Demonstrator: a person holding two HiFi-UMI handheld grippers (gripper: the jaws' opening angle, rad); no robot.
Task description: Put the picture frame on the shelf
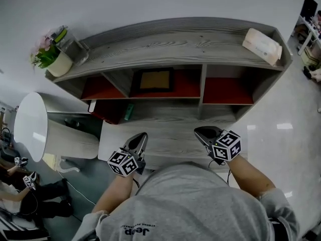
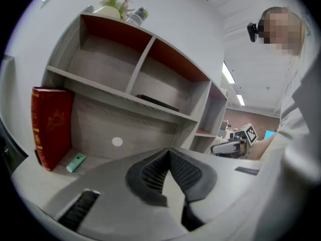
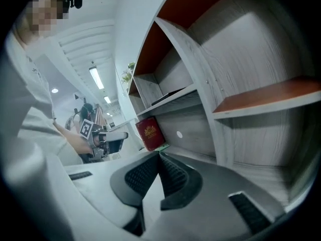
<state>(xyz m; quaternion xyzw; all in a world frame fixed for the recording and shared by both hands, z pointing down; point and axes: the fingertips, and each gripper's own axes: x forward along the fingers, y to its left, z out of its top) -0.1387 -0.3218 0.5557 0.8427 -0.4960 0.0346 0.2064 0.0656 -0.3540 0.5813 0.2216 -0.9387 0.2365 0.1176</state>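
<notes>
Shelf (image 1: 175, 41): matt grey wood-grain board, smooth red-orange inner panels; picture frame (image 1: 153, 80): dark matt moulding round a dull tan panel; red book (image 2: 51, 124): faintly glossy cover, gilt emblem; floor (image 1: 286, 134): polished, reflective.

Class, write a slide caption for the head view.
Picture frame in the middle compartment of the shelf; left gripper and right gripper shut, empty, over the desk.
</notes>
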